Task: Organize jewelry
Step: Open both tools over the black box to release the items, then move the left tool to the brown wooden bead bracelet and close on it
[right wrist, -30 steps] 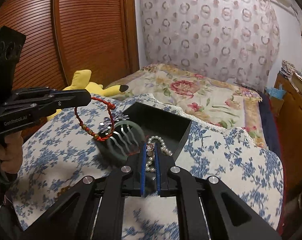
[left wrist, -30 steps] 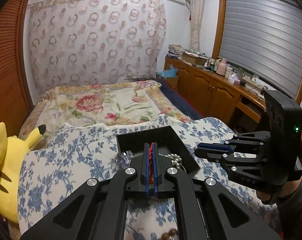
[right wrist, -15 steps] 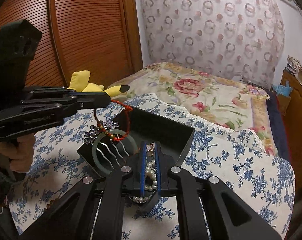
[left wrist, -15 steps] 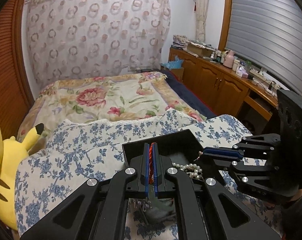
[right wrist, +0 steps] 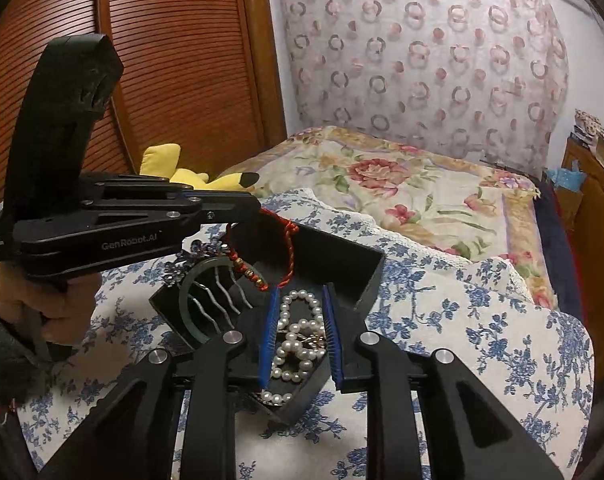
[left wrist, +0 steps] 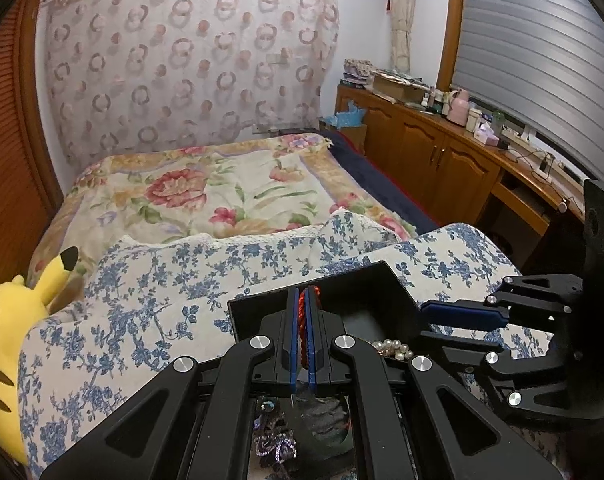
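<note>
A black open box (right wrist: 342, 264) sits on a blue-flowered cloth (right wrist: 462, 320). My left gripper (left wrist: 302, 294) is shut on a red cord bracelet (left wrist: 301, 312), which dangles over the box's far left corner; in the right wrist view the bracelet (right wrist: 288, 248) hangs from the left gripper (right wrist: 254, 204). My right gripper (right wrist: 300, 300) is low over the box and its jaws are opening. A white pearl necklace (right wrist: 298, 332) lies in the box between the pads, untouched by them. A green bangle (right wrist: 190, 300) and a wavy-toothed comb (right wrist: 222, 292) with a purple flower rest in the box's left part.
A yellow plush toy (left wrist: 6, 320) lies at the left edge of the cloth. Beyond is a bed with a flowered quilt (left wrist: 206, 196). Wooden cabinets (left wrist: 442, 160) line the right wall, and a slatted wardrobe (right wrist: 174, 60) stands on the left. A person's hand (right wrist: 42, 300) holds the left gripper.
The left gripper carried the red bracelet rightward to above the box. The right gripper sank with the pearl necklace into the box, and its jaws parted off the pearls.
</note>
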`<state>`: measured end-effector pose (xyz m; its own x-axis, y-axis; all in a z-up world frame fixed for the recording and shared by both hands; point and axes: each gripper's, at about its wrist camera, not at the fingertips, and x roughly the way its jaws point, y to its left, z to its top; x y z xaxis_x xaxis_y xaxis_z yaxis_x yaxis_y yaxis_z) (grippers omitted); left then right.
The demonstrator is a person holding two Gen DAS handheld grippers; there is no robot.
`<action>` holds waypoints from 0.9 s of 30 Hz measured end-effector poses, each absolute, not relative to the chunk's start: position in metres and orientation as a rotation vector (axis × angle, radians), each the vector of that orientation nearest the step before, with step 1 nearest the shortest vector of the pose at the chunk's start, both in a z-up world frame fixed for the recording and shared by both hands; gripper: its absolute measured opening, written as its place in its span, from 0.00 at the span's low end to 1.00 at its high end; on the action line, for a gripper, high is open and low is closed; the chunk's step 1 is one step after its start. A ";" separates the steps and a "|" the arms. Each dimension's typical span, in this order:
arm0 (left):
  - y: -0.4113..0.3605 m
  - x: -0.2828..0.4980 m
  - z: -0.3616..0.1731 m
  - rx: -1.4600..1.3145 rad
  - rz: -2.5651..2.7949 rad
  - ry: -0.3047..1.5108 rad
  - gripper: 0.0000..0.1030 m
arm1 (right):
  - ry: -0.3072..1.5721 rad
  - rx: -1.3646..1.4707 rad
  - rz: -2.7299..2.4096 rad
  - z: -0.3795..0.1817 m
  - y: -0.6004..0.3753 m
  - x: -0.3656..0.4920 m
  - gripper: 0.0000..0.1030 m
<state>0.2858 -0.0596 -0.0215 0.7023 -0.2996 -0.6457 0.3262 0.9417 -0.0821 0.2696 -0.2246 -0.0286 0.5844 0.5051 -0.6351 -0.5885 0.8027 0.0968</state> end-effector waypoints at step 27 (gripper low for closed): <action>-0.024 0.177 -0.028 0.044 -0.345 0.680 0.74 | 0.693 -0.161 0.572 -0.021 -0.232 0.179 0.23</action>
